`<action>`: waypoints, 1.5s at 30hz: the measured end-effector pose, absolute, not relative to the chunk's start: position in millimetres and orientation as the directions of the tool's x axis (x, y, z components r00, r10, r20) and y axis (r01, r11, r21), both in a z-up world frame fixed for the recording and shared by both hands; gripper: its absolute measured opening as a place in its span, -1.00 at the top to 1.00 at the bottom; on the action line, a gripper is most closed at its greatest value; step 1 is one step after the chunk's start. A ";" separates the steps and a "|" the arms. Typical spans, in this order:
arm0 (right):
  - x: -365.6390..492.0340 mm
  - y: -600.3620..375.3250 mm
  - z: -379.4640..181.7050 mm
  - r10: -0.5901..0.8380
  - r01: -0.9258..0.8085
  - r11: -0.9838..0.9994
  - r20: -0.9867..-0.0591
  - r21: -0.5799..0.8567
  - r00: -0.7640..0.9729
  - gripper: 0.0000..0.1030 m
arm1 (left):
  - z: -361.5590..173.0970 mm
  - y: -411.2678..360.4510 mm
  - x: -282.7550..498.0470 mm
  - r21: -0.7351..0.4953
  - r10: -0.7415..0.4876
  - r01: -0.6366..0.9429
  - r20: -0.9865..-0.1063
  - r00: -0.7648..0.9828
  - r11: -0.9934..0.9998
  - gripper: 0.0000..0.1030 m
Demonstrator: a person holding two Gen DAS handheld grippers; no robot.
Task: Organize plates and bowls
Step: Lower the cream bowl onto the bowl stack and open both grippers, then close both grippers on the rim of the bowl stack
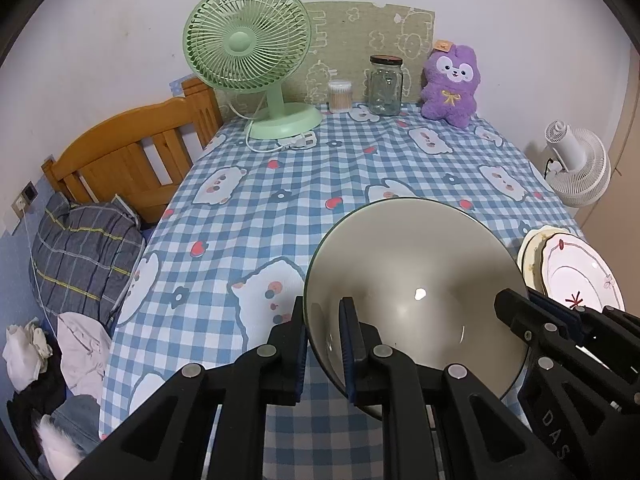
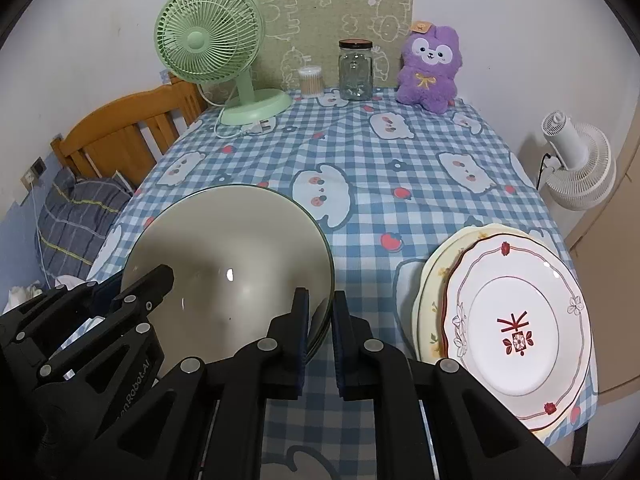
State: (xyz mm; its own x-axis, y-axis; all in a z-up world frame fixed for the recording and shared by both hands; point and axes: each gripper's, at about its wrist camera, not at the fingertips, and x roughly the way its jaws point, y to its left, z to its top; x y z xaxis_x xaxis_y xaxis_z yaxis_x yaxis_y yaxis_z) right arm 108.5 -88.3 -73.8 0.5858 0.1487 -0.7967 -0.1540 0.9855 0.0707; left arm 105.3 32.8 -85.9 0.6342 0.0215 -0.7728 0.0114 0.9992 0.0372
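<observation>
Progress, as judged: two plates are already stacked at the table's 4 o'clock edge, a white floral plate (image 2: 516, 320) resting on a cream scalloped plate (image 2: 430, 280). One grey-green bowl (image 2: 228, 276), glazed, smooth and dark-rimmed, sits at 7 o'clock in the right wrist view, not yet placed. The left gripper (image 1: 324, 344) pinches the bowl's left rim between its fingers; the right gripper (image 2: 320, 340) clamps the opposite rim. Both plates look like glossy ceramic. The checked tablecloth (image 2: 360, 160) is soft and wrinkled.
</observation>
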 end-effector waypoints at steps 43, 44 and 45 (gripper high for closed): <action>109.0 -100.2 -49.2 0.111 -0.123 0.991 -0.785 0.045 0.610 0.19 | -67.7 35.9 106.9 0.068 0.008 0.065 -0.750 0.661 0.996 -0.67; 109.5 -101.7 -49.6 0.111 -0.118 0.992 -0.783 0.048 0.612 0.09 | -69.1 36.9 108.4 0.066 0.007 0.065 -0.753 0.658 0.996 -0.67; 110.5 -103.4 -50.4 0.112 -0.111 0.992 -0.780 0.054 0.616 0.04 | -71.1 37.9 109.9 0.064 0.006 0.065 -0.757 0.654 0.996 -0.67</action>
State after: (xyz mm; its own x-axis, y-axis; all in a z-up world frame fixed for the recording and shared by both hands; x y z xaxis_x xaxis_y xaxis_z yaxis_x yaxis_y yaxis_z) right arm 110.5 -103.4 -50.4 0.6158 0.1116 -0.7799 -0.1111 0.9923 0.0543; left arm 109.9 37.9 -71.1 0.6535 0.0060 -0.7569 0.0651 0.9958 0.0642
